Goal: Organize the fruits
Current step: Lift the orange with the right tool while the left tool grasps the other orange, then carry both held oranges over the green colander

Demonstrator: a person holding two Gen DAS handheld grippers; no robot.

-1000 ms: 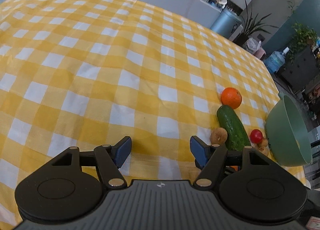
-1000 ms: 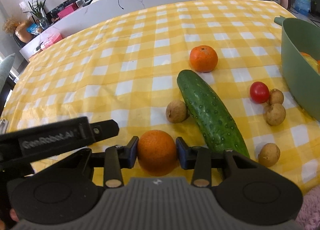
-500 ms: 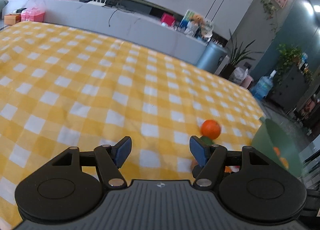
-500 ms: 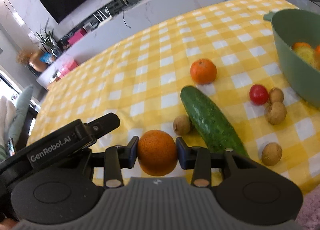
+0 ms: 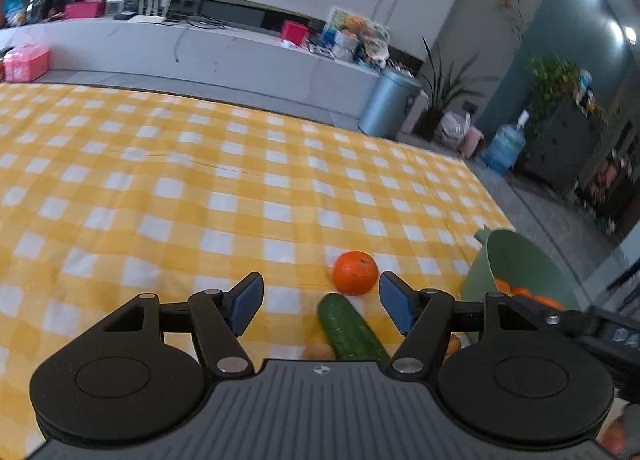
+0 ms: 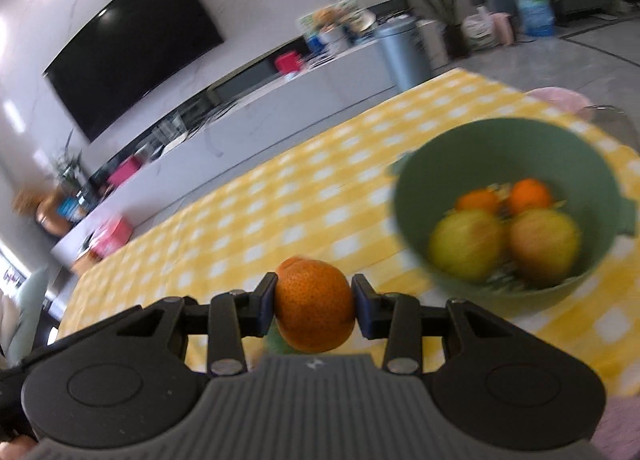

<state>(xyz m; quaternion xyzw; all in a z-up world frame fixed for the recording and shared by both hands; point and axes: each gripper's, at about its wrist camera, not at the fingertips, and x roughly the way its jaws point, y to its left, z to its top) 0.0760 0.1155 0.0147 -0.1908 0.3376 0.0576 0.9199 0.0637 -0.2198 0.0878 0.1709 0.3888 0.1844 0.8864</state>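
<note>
My right gripper [image 6: 315, 306] is shut on an orange [image 6: 315, 315], held in the air to the left of a green bowl [image 6: 436, 164]. Inside the bowl lie two yellowish apples [image 6: 466, 246] and two small oranges [image 6: 530, 194]. My left gripper [image 5: 321, 303] is open with nothing in it, above the yellow checked tablecloth [image 5: 180, 196]. Beyond its fingers lie another orange [image 5: 355, 273] and a cucumber [image 5: 350, 330]. The green bowl [image 5: 516, 260] stands to their right.
A small brown fruit [image 5: 318, 352] shows by the cucumber, half hidden behind the left gripper. Part of the right gripper's body [image 5: 600, 330] crosses in front of the bowl. Beyond the table stand a white counter [image 5: 200, 48], a grey bin [image 5: 386, 102] and plants.
The right gripper rose with the orange and swung right, so the bowl now fills its view. The left gripper lifted and tilted up, bringing the room into sight. Neither gripper's opening has changed.
</note>
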